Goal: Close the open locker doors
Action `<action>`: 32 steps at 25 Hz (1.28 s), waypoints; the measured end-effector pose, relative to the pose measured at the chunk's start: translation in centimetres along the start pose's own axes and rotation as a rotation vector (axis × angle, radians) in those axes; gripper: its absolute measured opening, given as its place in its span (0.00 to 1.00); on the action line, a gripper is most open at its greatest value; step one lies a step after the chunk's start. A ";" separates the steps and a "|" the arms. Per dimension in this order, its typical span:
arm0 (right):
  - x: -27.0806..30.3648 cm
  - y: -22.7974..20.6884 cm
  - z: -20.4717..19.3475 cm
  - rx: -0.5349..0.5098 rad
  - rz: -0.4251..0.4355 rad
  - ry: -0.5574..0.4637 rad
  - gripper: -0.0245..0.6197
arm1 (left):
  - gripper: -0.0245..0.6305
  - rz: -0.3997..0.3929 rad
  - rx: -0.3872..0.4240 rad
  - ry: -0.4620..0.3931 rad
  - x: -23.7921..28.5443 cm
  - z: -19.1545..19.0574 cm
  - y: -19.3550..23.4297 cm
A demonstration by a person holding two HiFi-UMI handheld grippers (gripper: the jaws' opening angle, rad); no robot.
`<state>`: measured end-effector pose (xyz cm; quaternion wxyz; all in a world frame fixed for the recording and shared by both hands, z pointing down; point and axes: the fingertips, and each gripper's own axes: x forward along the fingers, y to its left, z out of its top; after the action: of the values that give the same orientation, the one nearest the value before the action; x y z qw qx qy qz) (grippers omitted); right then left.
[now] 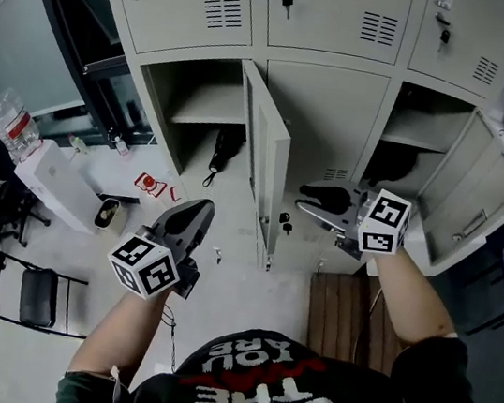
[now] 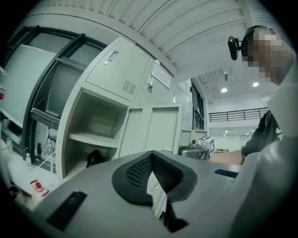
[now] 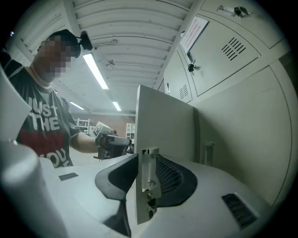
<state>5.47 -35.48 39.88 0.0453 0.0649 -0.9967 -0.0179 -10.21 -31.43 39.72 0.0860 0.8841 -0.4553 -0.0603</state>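
Right hand-held gripper clamps the locker door edge, which may slip; left hand-held gripper, jaws together at 8 o'clock, could block its swing.

Overall light is dim, cool and flat. In my right gripper view, ceiling strip lights glare white. Both gripper views bow straight lines and go black at the corners. In the head view, locker compartments sit in shadow.
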 end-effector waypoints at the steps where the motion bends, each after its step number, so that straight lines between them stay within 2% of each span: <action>1: 0.2 0.0 -0.5 -0.003 0.023 0.006 0.23 | 0.05 0.013 -0.007 0.004 0.0 -0.6 -0.2; 7: 1.7 0.4 -2.2 -0.018 0.183 0.013 0.25 | 0.05 0.084 -0.036 0.023 -0.1 -3.3 -1.7; 13: 2.7 1.1 -1.8 -0.027 0.305 -0.016 0.27 | 0.05 0.148 -0.061 0.037 -1.0 -5.0 -2.4; 23: 4.7 1.9 -2.5 -0.043 0.393 0.055 0.27 | 0.05 0.202 -0.080 0.034 -2.9 -6.0 -2.3; 32: 7.9 3.3 -2.2 -0.025 0.412 0.063 0.25 | 0.05 0.209 -0.095 0.014 -5.0 -6.6 -1.3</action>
<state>-2.51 -33.32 42.88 0.0802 -0.1402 -0.9867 -0.0186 -10.81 -25.94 46.06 0.1371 0.8272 -0.5408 -0.0662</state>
